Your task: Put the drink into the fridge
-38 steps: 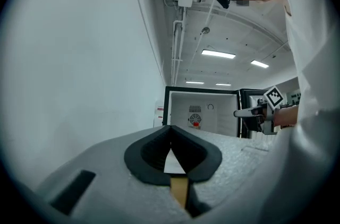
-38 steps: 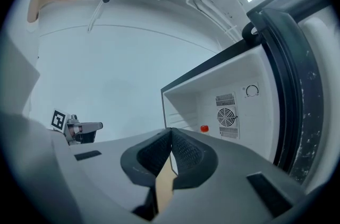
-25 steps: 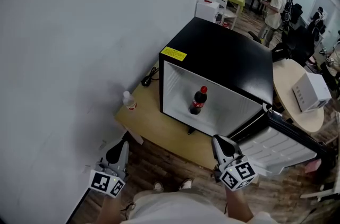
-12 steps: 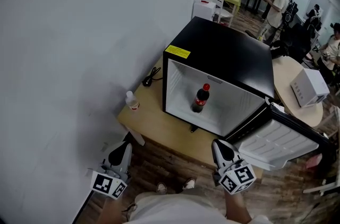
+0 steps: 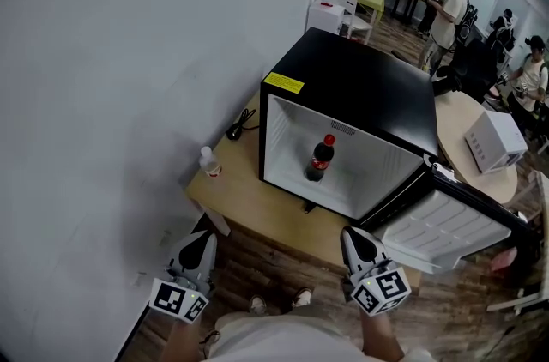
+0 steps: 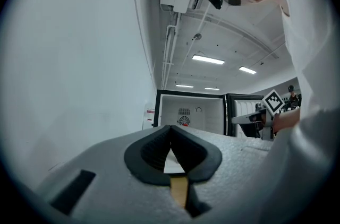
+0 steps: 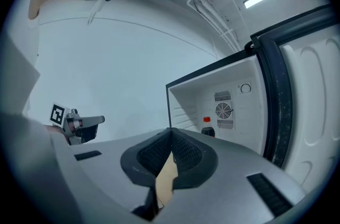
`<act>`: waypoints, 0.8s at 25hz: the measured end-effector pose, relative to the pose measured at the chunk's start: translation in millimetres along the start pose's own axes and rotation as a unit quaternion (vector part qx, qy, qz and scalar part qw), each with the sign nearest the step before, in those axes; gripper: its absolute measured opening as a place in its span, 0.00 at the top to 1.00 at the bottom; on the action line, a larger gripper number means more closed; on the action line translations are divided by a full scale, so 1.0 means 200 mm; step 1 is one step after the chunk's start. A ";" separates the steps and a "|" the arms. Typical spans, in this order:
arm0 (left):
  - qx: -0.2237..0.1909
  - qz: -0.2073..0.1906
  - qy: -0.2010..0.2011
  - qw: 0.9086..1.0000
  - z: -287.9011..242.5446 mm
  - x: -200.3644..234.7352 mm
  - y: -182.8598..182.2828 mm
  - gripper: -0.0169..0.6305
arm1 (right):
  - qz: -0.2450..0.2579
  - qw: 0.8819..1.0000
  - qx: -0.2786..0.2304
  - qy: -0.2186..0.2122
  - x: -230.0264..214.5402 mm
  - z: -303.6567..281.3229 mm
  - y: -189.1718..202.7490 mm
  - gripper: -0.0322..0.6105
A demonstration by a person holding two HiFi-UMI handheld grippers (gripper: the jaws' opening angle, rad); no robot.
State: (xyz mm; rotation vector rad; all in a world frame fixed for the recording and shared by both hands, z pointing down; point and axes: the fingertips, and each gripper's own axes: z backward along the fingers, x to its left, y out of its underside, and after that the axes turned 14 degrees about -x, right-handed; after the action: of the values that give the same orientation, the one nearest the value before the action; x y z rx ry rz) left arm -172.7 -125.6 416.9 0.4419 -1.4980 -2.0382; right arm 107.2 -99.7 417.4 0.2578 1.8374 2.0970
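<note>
Bottle (image 5: 320,160) stands upright inside the fridge (image 5: 360,86), so with left gripper (image 5: 203,238) and right gripper (image 5: 353,234) both clenched empty, we should push the open door (image 5: 446,227) shut gently.

I see 1 wooden table (image 5: 257,210) set against the wall. On it stand a black fridge (image 5: 360,94), its door open, and 1 small clear bottle (image 5: 208,163) near the left corner. A black cable (image 5: 238,129) lies just beside the fridge.
</note>
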 end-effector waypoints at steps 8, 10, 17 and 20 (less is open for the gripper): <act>-0.003 0.005 0.014 1.000 0.00 -0.04 0.01 0.95 | 0.019 1.000 -0.009 0.014 0.00 0.03 -0.03 0.95; -0.005 0.006 0.017 1.000 -0.01 -0.04 0.01 0.95 | 0.019 1.000 -0.010 0.018 0.00 0.04 -0.03 0.95; -0.009 0.015 0.023 1.000 0.01 -0.03 0.04 0.95 | 0.026 0.999 -0.010 0.029 0.03 0.07 -0.01 0.95; -0.009 0.016 0.031 0.999 0.02 -0.03 0.04 0.95 | 0.027 0.999 -0.011 0.034 0.05 0.08 -0.01 0.95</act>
State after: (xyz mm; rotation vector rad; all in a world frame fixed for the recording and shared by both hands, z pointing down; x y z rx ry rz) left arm -168.5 -120.9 425.3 0.4661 -1.4392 -1.9944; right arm 104.5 -80.9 416.8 0.2364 1.8634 2.1873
